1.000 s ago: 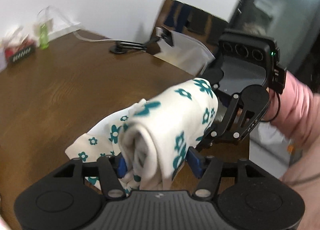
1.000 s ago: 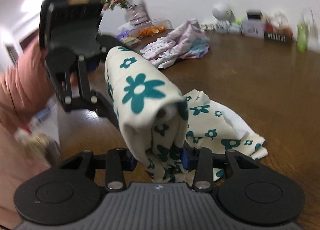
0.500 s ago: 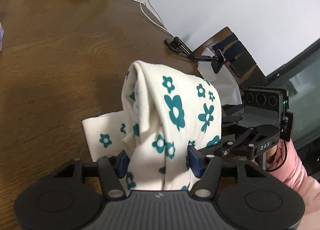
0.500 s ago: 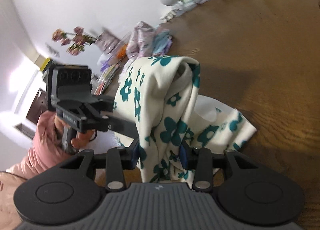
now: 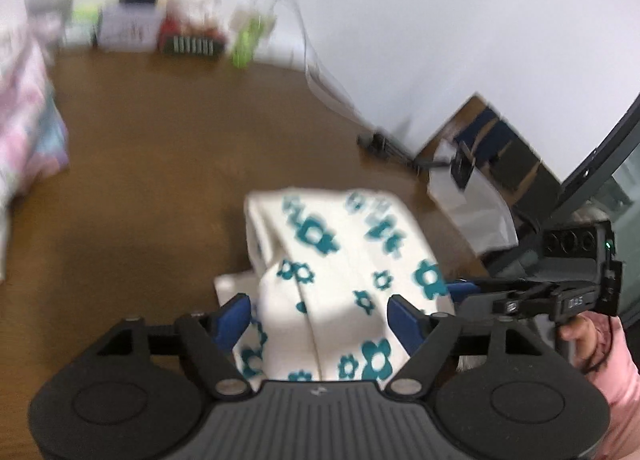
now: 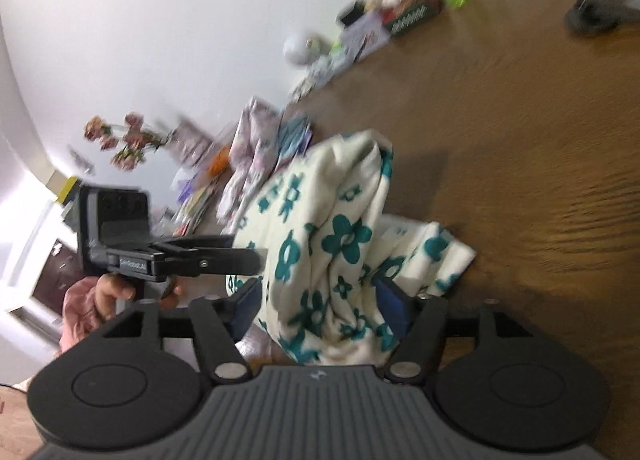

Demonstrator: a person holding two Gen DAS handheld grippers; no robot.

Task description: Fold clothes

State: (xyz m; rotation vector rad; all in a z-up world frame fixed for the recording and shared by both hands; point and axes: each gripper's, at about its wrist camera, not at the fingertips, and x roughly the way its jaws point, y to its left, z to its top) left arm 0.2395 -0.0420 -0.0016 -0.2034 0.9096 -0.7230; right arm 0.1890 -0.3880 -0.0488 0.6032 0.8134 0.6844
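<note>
A cream garment with teal flowers (image 5: 340, 260) lies folded in a thick bundle on the brown wooden table (image 5: 140, 180). My left gripper (image 5: 320, 314) is open around its near end, with a thin gap showing at the left pad. My right gripper (image 6: 319, 302) is open too, and the garment (image 6: 320, 228) stands loosely between its blue pads. Each gripper comes at the bundle from an opposite side. The right gripper's fingers (image 5: 480, 292) reach its right edge, and the left gripper's fingers (image 6: 224, 260) reach it from the left in the right wrist view.
A pile of pastel clothes (image 5: 24, 120) lies at the table's left. Boxes and a green bottle (image 5: 246, 40) line the far wall. A black phone stand (image 5: 384, 142) and a chair (image 5: 500, 148) stand at the right. A hand (image 6: 96, 296) holds the left gripper.
Both grippers have lowered the bundle onto the table and widened their fingers, the right one more clearly. The views have swung toward the far wall.
</note>
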